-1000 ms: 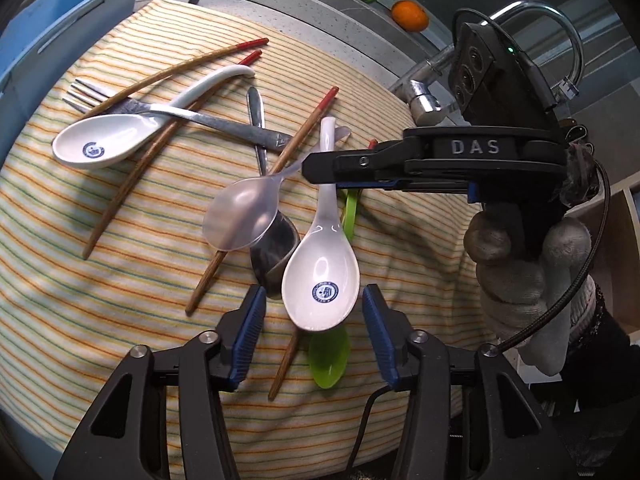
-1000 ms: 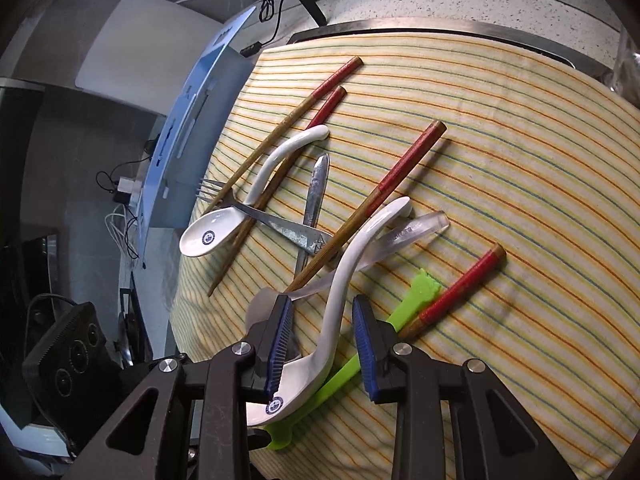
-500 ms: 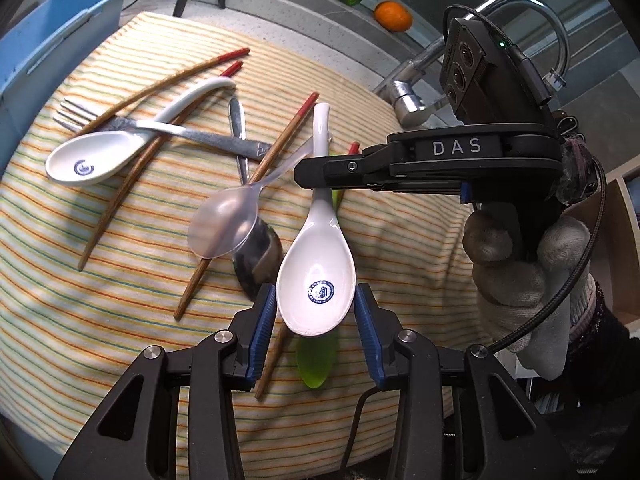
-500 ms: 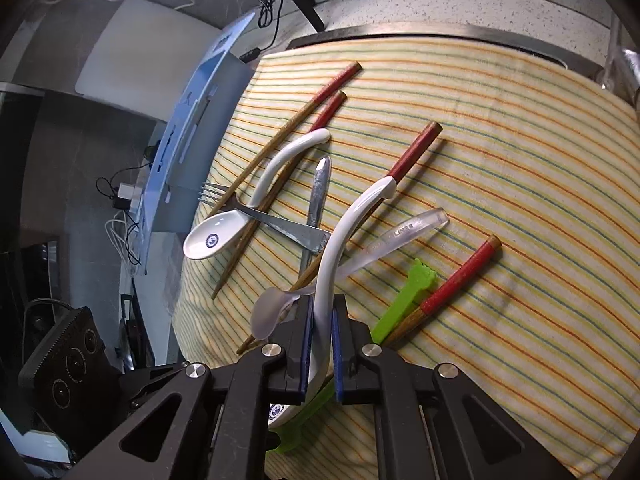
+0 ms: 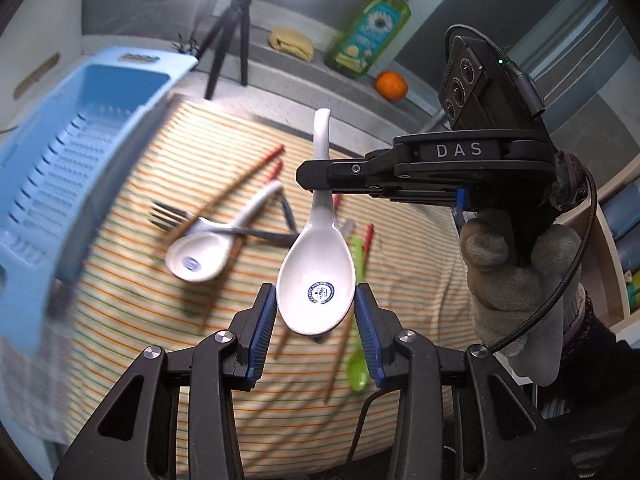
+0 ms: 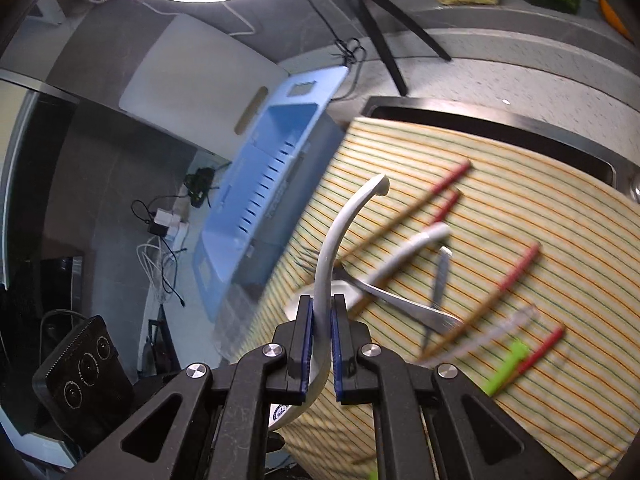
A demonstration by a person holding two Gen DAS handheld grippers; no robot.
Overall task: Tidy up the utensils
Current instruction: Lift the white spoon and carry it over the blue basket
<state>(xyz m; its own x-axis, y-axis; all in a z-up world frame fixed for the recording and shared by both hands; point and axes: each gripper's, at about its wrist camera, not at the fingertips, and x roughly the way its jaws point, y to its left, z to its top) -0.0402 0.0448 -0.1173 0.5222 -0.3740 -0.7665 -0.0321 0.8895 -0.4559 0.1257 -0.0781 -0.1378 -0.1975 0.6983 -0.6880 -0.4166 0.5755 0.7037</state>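
A white ceramic spoon (image 5: 316, 268) hangs in the air above the striped cloth (image 5: 168, 304). My right gripper (image 6: 321, 344) is shut on its handle (image 6: 336, 240); it also shows side-on in the left wrist view (image 5: 316, 178). My left gripper (image 5: 315, 320) holds its pads against both sides of the spoon's bowl. On the cloth lie a second white spoon (image 5: 200, 256), a fork (image 5: 168, 214), red-tipped chopsticks (image 6: 516, 276), a metal utensil (image 6: 438, 276) and a green plastic spoon (image 5: 356, 364).
A blue slotted drain basket (image 5: 68, 184) stands left of the cloth. Behind are a tripod (image 5: 228, 44), a soap bottle (image 5: 372, 36), an orange (image 5: 391, 86) and a yellow sponge (image 5: 290, 42). The sink rim (image 6: 500, 118) edges the cloth.
My right gripper shut on the spoon's handle and my left closed on its bowl. Both lifted the spoon off the pile, up and toward the blue basket.
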